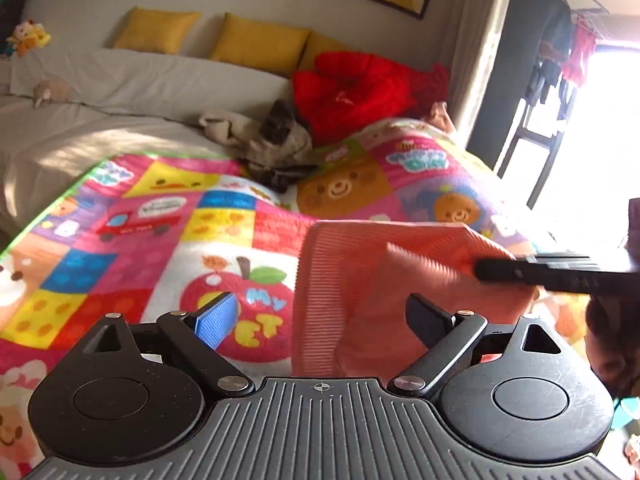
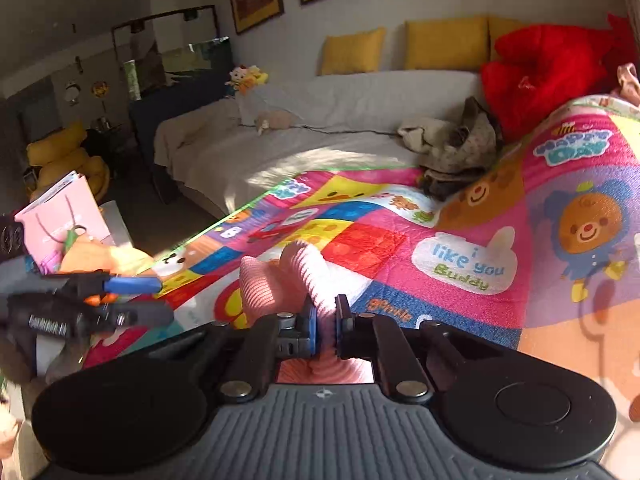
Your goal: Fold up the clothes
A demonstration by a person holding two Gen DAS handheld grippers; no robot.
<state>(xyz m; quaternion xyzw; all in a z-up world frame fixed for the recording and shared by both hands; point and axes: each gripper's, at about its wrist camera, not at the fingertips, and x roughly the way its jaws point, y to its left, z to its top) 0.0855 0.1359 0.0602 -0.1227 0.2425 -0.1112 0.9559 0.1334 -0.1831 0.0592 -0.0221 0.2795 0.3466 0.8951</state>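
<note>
A pink ribbed knit garment [image 1: 360, 280] hangs lifted above the colourful patchwork blanket [image 1: 140, 240]. My left gripper [image 1: 320, 320] is open, its blue pad [image 1: 216, 320] to the left of the cloth's ribbed edge, holding nothing. My right gripper [image 1: 520, 270] reaches in from the right and pinches the garment's upper right corner. In the right wrist view my right gripper [image 2: 325, 328] is shut on a bunched fold of the pink garment [image 2: 276, 280]. The left gripper [image 2: 132, 300] shows at the left there, jaws apart.
A pile of beige and grey clothes [image 1: 272, 144] lies at the blanket's far edge. A red plush cushion [image 1: 352, 88] and yellow pillows [image 1: 256, 40] sit by the wall. A pink paper bag [image 2: 60, 216] stands left of the bed. The blanket [image 2: 460, 240] covers the bed.
</note>
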